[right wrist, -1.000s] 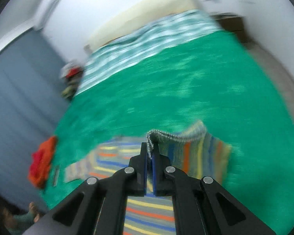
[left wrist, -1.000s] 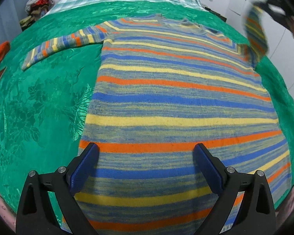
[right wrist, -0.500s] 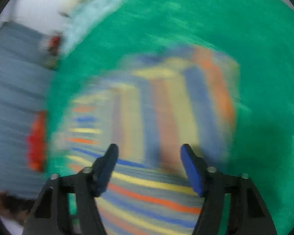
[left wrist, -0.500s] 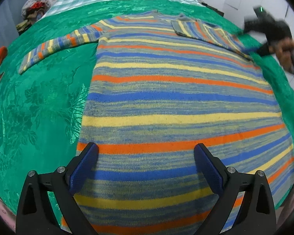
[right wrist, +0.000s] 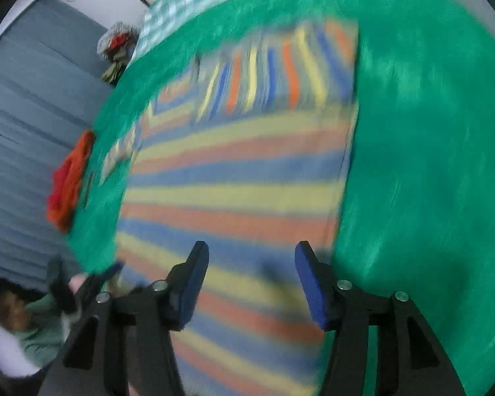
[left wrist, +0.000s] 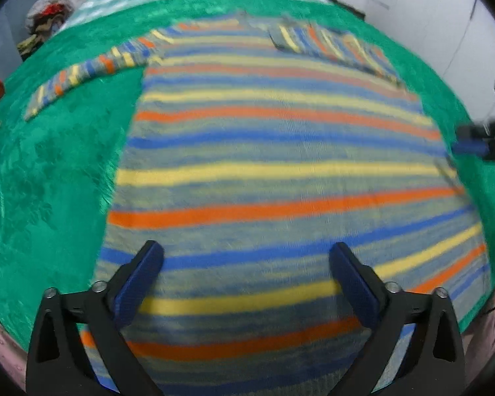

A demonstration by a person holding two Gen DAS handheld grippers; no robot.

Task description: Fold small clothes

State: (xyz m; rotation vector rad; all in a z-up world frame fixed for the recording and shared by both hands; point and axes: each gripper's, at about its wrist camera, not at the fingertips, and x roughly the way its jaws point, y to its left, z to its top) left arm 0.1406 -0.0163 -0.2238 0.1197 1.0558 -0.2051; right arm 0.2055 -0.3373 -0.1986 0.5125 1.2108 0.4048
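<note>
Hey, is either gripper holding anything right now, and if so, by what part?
Nothing is held. The left gripper and the right gripper are both open above the striped sweater, with only its flat fabric showing between their fingers.

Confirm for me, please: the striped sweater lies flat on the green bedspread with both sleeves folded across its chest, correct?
Not quite. Only one sleeve is folded over the striped sweater; the other sleeve lies stretched out on the green bedspread, as the left wrist view shows. The rest is right.
</note>
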